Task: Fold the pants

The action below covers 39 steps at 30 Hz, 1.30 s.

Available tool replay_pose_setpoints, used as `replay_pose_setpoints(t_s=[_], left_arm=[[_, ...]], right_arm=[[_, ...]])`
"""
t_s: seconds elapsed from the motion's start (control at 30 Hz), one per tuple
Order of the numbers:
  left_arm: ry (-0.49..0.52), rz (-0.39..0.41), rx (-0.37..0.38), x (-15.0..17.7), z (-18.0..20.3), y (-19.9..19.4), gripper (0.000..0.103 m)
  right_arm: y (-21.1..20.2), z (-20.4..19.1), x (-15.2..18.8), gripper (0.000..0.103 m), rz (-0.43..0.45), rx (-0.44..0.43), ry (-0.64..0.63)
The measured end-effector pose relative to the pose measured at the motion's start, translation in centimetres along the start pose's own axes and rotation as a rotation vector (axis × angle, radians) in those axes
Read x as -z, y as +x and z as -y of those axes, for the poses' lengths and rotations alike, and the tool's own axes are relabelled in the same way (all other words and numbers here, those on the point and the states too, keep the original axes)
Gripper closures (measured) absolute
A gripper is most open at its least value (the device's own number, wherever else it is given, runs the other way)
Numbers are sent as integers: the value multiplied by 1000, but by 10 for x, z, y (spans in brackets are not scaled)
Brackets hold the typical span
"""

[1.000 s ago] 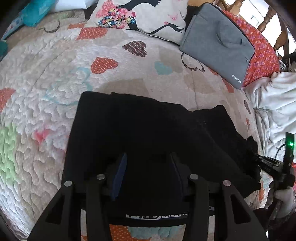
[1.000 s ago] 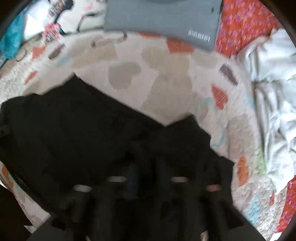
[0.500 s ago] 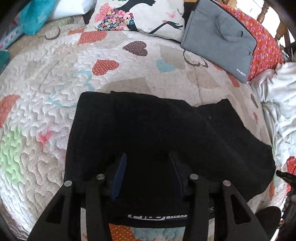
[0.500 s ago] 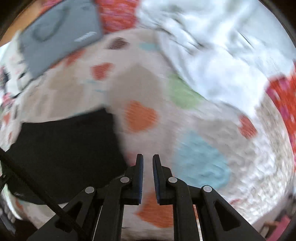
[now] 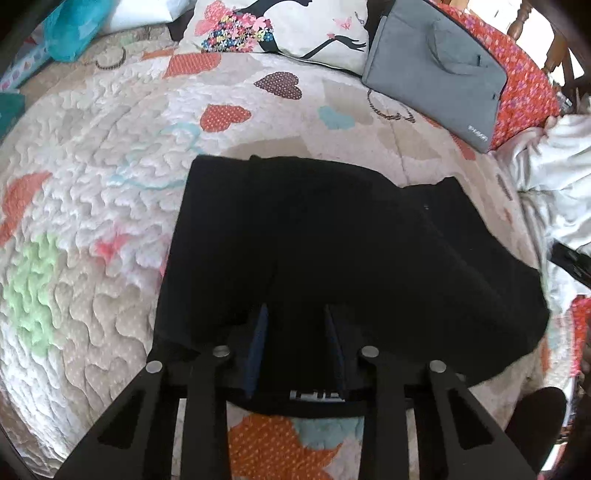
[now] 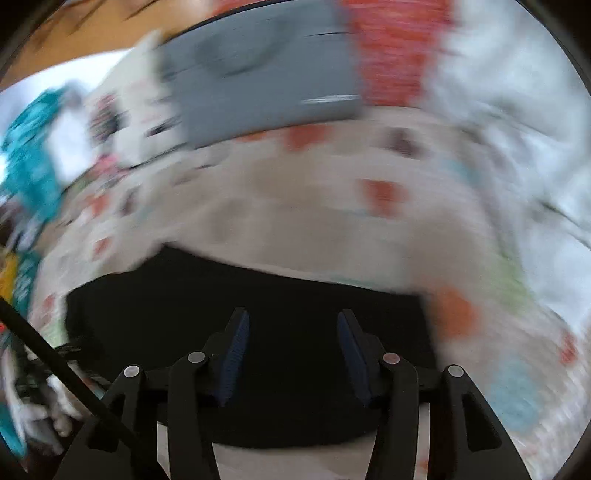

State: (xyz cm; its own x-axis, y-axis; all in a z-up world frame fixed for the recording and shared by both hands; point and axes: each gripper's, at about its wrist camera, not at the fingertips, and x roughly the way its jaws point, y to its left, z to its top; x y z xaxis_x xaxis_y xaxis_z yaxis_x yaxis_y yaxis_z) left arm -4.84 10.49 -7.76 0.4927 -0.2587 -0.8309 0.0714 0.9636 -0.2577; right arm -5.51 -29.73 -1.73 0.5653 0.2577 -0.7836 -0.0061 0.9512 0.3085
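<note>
The black pants (image 5: 332, 236) lie folded into a wide block on the heart-patterned quilt (image 5: 92, 184). My left gripper (image 5: 295, 314) is open over the near edge of the pants, its blue pads (image 5: 258, 332) on either side of the cloth. In the blurred right wrist view, my right gripper (image 6: 291, 321) is open over the pants (image 6: 258, 295), holding nothing.
A grey laptop sleeve (image 5: 439, 62) and a printed pillow (image 5: 280, 26) lie at the far side of the bed. A white blanket (image 5: 554, 173) is heaped to the right, beside orange floral fabric (image 5: 524, 81). Teal items (image 5: 74, 26) sit far left.
My right gripper let go of the pants' right end, swung away shut, then came back over the pants and opened. The pants now lie flatter. My left gripper stayed open in place.
</note>
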Motion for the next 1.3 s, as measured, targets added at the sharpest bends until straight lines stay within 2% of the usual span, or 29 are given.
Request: replay_pose_setpoints(t_s=[0.1,0.2,0.27,0.37,0.4,0.43,0.47,0.53,0.63,0.8,0.83,0.9,0.93,0.97,1.0,1.03,1.13,1.17,1.2,1.23,1.3], left_arm=[[-45,6,98,-3,-12,-8,72],[-117,57,175,-8,-31,-25,72],[-146,86,184,-8,-42,-32,72],[-187,110,140,-9,-62,-37,72],[-207,109,141,-8,-69,-38,72],[-234,106,145,-8,-78,-37,72],[-250,105,144,-8,-82,-35,72],[-284,96,125,-8,-92,-33,72],[-317,79,126,-8,-100,-30,72],[-307,77,107,-8,-98,-30,72],[-308,79,106,-8,-99,-30,72],[-319,81,111,-7,-101,-31,72],[-327,79,115,-6,-102,-31,72],[-333,78,119,-5,-103,-31,72],[-338,75,126,-5,-102,-30,72],[-341,72,137,-5,-102,-29,72],[-322,67,139,-6,-94,-28,71],[-315,68,132,-6,-92,-28,71],[-308,68,126,-5,-91,-28,71],[-305,67,120,-5,-90,-28,71],[-315,65,115,-5,-93,-26,71]], right_arm=[[42,-52,-21,48,-33,-62,-71],[86,-85,-45,48,-53,-55,-129],[104,-102,-55,48,-66,-36,-174],[132,-110,-63,48,-118,-12,-204],[141,-113,-64,52,-160,-23,-212],[150,-117,-63,83,-205,-18,-232],[154,-120,-63,96,-226,5,-250],[157,-122,-66,97,-214,41,-265],[164,-119,-81,100,-179,81,-206],[173,-119,-89,102,-158,258,-256],[168,-118,-92,102,-138,272,-258],[153,-112,-98,97,-108,172,-207],[146,-109,-100,74,-105,117,-174],[139,-107,-100,40,-105,75,-148],[134,-107,-98,29,-101,49,-139],[130,-109,-94,22,-98,28,-146],[139,-122,-81,23,-148,37,-211],[148,-129,-73,39,-186,55,-257],[155,-134,-66,61,-225,63,-294],[166,-140,-59,92,-270,112,-341],[170,-146,-61,94,-255,140,-373]])
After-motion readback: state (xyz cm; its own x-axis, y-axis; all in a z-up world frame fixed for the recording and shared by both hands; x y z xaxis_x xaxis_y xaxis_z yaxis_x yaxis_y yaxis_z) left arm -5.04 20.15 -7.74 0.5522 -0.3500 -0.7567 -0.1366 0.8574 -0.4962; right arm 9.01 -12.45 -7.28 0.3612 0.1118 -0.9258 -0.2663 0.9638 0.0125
